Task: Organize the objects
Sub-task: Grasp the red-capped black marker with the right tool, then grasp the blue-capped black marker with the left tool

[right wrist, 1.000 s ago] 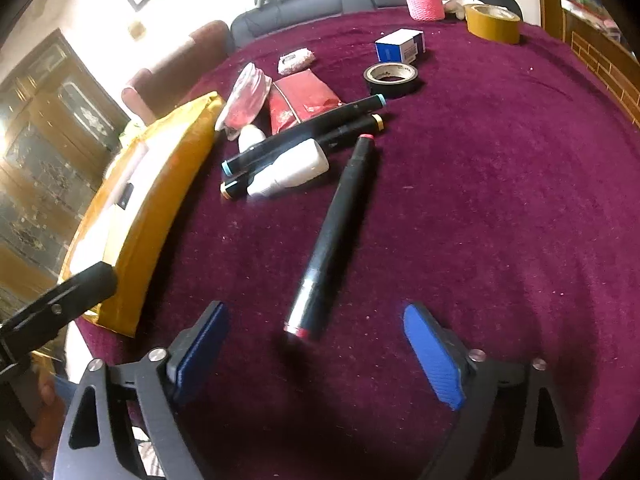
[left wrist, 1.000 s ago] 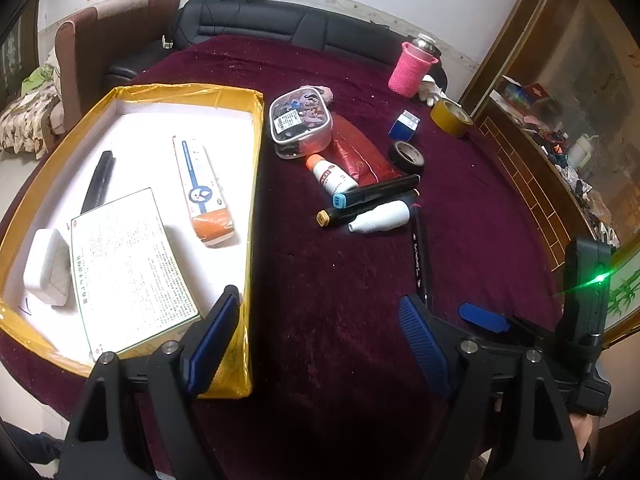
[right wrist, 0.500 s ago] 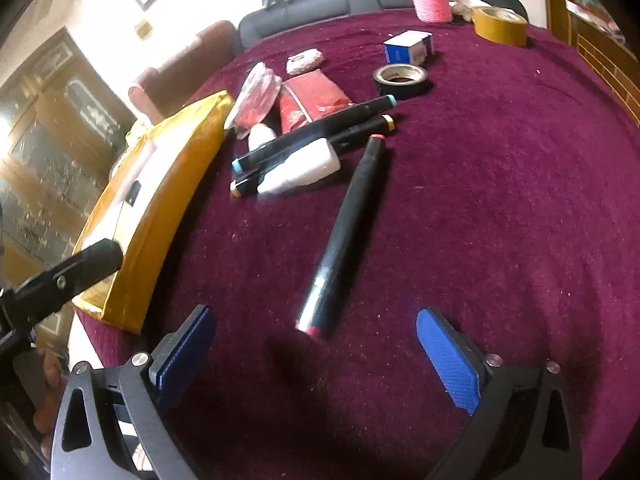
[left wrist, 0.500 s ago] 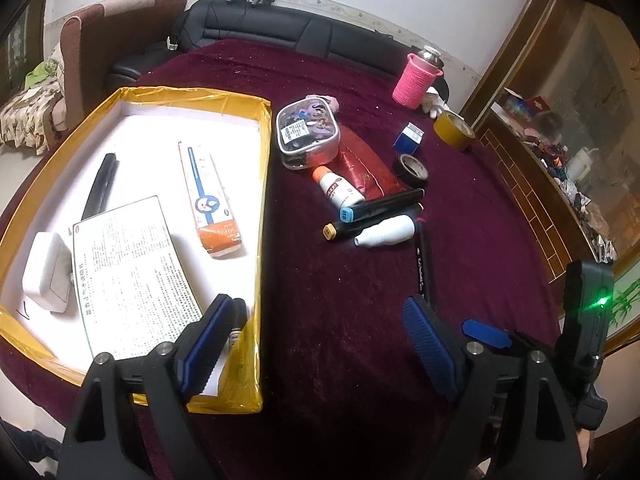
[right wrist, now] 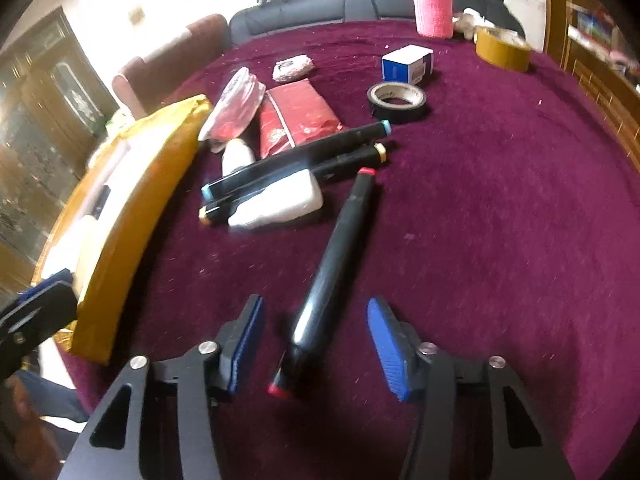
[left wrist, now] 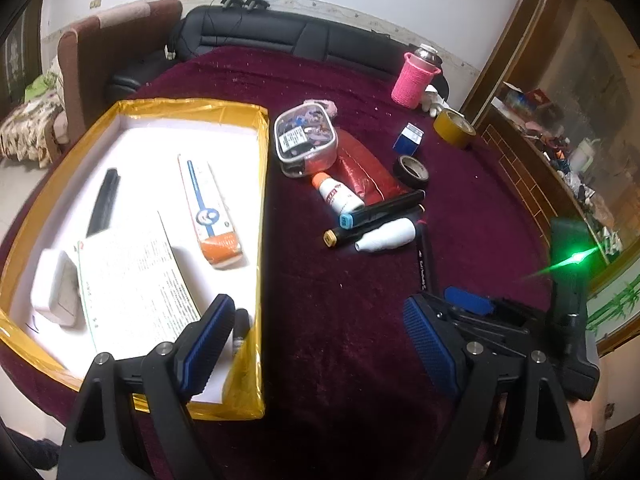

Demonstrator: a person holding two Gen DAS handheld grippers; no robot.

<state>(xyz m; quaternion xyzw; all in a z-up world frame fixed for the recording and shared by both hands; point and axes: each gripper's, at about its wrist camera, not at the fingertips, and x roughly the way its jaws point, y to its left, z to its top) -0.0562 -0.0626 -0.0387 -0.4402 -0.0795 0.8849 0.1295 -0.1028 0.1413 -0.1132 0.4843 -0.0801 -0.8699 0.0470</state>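
Note:
A yellow-rimmed white tray (left wrist: 262,200) lies at the left and holds a black pen (left wrist: 104,200), a toothpaste box (left wrist: 208,208), a printed leaflet (left wrist: 132,276) and a white case (left wrist: 54,288). My left gripper (left wrist: 316,332) is open and empty over the tray's near right corner. My right gripper (right wrist: 316,340) is open, its jaws either side of the near end of a black red-capped marker (right wrist: 336,260) lying on the maroon cloth. Two more markers (right wrist: 296,160) and a white bottle (right wrist: 280,204) lie beyond it.
A clear pouch (left wrist: 306,140), red packet (left wrist: 364,168), glue bottle (left wrist: 336,194), black tape roll (right wrist: 398,102), blue box (right wrist: 406,64), yellow tape roll (right wrist: 502,48) and pink-sleeved bottle (right wrist: 434,4) sit farther back. A black sofa (left wrist: 280,40) lies behind the table.
My right gripper has moved forward so the red-capped marker's near end now lies between its jaws, which have narrowed. My left gripper has drifted back and up, showing more of the tray.

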